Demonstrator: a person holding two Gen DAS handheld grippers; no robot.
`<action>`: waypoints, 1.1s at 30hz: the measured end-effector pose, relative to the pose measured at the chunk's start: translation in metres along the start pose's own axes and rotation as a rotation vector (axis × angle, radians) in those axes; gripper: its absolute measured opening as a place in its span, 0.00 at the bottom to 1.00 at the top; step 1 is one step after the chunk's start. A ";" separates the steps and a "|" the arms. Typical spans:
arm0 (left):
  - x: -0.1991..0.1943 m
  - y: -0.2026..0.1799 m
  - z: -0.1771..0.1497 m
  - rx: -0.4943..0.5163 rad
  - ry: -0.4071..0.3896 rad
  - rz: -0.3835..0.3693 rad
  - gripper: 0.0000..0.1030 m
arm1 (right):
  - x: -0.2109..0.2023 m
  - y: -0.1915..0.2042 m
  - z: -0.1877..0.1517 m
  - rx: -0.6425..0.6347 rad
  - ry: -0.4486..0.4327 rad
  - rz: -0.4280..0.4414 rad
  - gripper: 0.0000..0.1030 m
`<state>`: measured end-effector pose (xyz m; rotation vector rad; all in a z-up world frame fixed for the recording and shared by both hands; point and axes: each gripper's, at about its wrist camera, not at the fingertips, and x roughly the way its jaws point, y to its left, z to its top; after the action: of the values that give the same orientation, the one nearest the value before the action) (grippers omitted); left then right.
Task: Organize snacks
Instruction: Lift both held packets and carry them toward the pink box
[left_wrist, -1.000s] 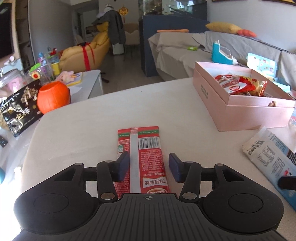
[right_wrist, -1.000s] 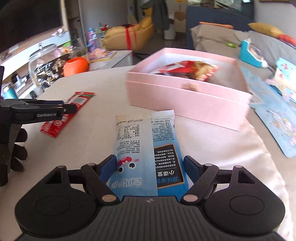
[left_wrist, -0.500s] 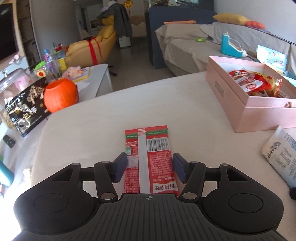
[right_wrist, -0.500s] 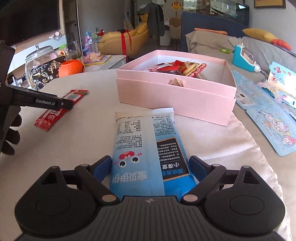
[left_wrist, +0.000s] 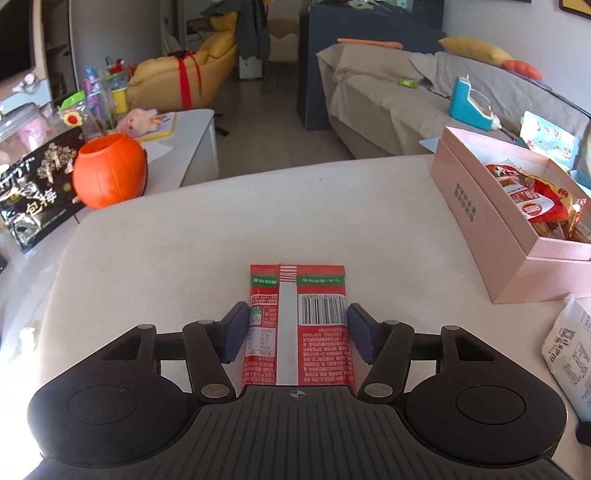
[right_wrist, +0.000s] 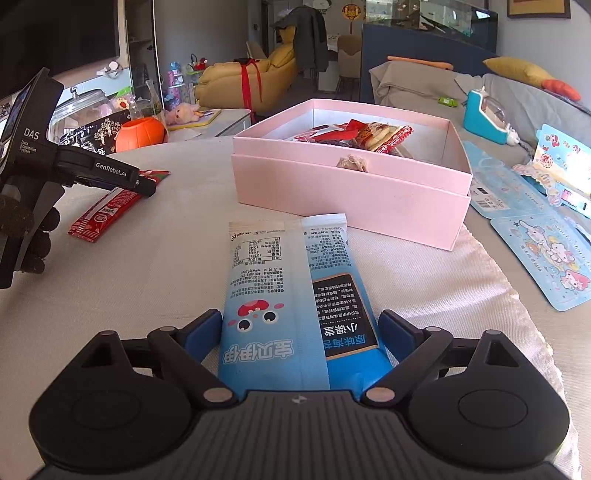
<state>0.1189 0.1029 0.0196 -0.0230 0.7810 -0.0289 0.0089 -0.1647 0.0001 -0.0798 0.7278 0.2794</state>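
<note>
Orange pot (left_wrist: 109, 174): way off left, past the desk (left_wrist: 207, 240) edge.
Left gripper (left_wrist: 295, 328): fingers (left_wrist: 233, 331) spread apart, lined up on either side of the red packet (left_wrist: 297, 325); can't tell if they touch it, no squeeze.
Red packet: flat on the desk, label side down.
Right gripper (right_wrist: 300, 338): fingers (right_wrist: 397, 334) wide, sitting by the edges of the blue packet (right_wrist: 291, 306), not clamped.
Blue packet: flat on the desk, in front of the box.
Pink box (right_wrist: 351, 192): open, a few snacks (right_wrist: 364, 136) inside.
</note>
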 end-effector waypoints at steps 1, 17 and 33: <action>-0.005 -0.003 -0.004 -0.018 -0.001 -0.023 0.61 | 0.000 0.000 0.000 -0.001 0.001 0.002 0.90; -0.076 -0.078 -0.097 0.168 -0.104 -0.190 0.61 | 0.007 -0.002 0.006 -0.040 0.047 0.067 1.00; -0.077 -0.077 -0.098 0.182 -0.115 -0.184 0.61 | 0.052 0.012 0.060 -0.010 0.074 -0.002 0.83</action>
<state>-0.0057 0.0272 0.0066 0.0755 0.6566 -0.2712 0.0815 -0.1317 0.0109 -0.1004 0.7996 0.2792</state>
